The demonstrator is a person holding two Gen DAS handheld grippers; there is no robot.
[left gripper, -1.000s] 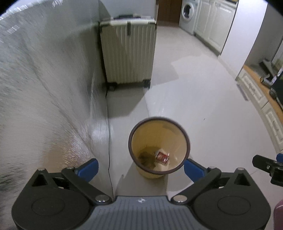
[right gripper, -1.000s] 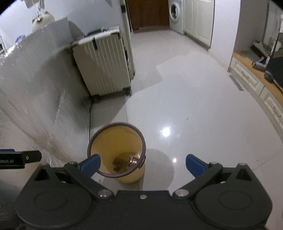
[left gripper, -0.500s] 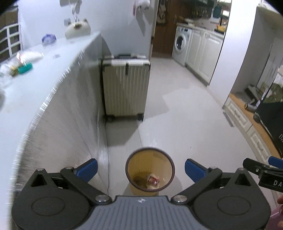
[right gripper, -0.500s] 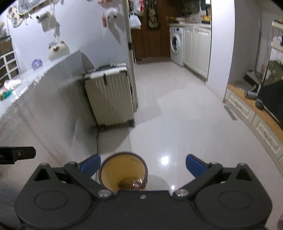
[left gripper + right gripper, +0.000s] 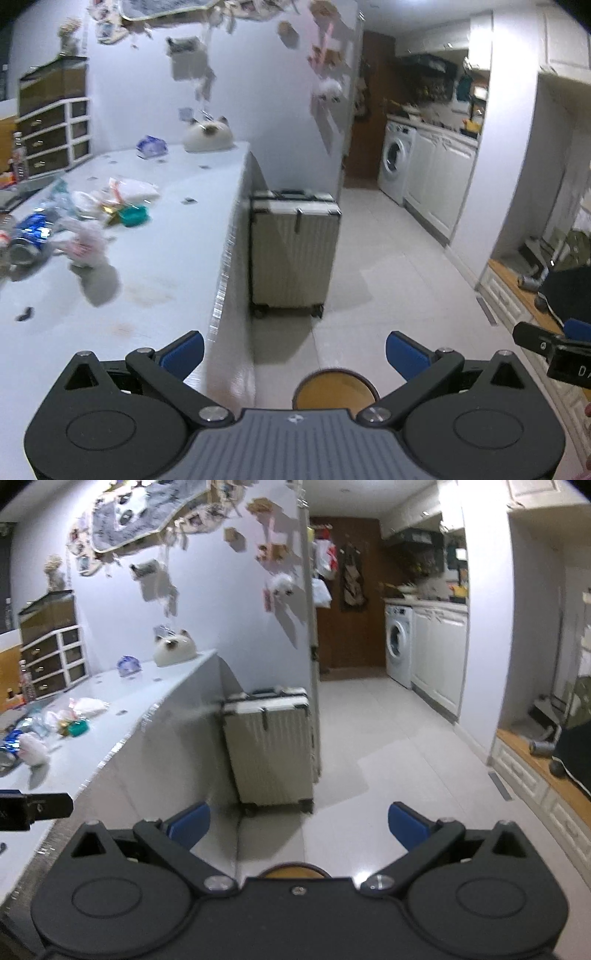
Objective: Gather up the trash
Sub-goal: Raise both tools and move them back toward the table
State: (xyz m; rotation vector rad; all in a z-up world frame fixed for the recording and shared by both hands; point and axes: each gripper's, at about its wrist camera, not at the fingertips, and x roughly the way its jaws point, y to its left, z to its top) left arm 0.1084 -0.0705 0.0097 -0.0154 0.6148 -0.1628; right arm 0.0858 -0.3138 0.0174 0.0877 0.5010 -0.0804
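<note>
Left gripper (image 5: 294, 349): fingers spread wide, nothing between them. Right gripper (image 5: 299, 822): likewise spread, empty. Yellow bin (image 5: 334, 386) on floor, near edge of view, just right of counter (image 5: 166, 258); only rim shows in right wrist view. Trash pile (image 5: 74, 221) on counter top, far left: crumpled bags, blue can, teal container. Pale suitcase (image 5: 293, 251) upright against counter's far end. Washing machine (image 5: 395, 162) far right.

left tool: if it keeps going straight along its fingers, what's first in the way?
Probably the cream suitcase standing at the end of the counter. The left tool is open and empty; floor lies between, and depth is hard to judge through the fisheye.
</note>
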